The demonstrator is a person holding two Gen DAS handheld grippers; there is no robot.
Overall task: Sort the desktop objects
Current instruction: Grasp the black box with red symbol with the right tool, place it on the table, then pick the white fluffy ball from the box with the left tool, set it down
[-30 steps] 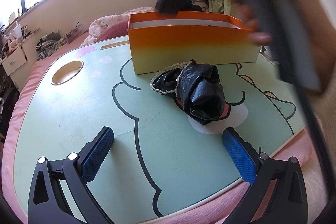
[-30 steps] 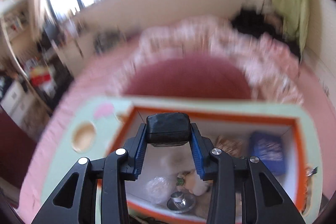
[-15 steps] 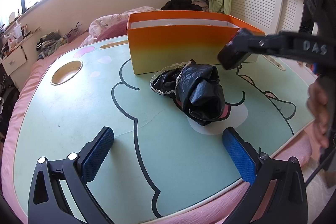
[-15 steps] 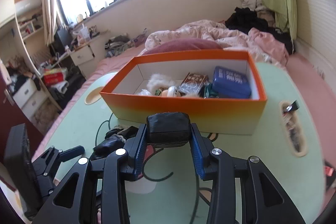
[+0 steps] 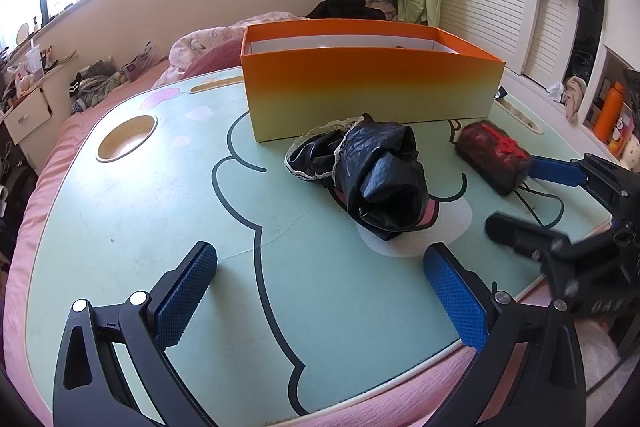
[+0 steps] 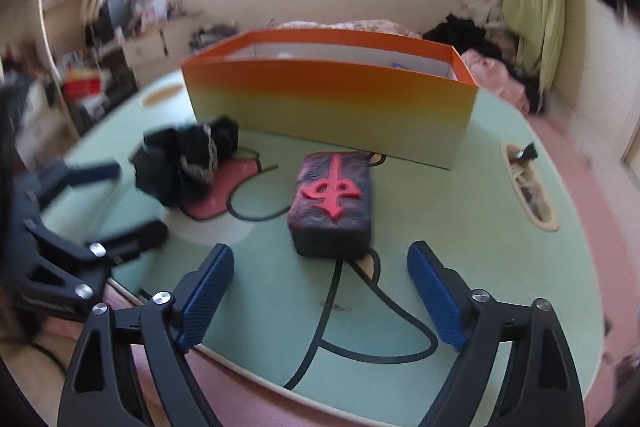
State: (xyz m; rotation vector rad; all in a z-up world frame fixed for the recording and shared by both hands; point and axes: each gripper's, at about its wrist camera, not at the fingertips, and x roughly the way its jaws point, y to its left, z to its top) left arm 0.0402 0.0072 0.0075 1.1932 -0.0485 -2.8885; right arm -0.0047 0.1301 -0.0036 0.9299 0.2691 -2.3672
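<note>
Both my grippers hover low over the near table edge, jaws spread wide, empty: left gripper (image 5: 320, 291) facing the black bag (image 5: 380, 179), right gripper (image 6: 320, 301) facing the dark block (image 6: 332, 205), apparently lying flat, near the orange box (image 6: 328, 103).

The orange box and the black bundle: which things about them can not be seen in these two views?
- Orange box: contents hidden in both views by its near wall; only white inner walls show.
- Black bundle: crumpled in left wrist view, so its kind is unclear; blurred in right wrist view.
- Slot in the table: its small contents are blurred, right wrist view.
</note>
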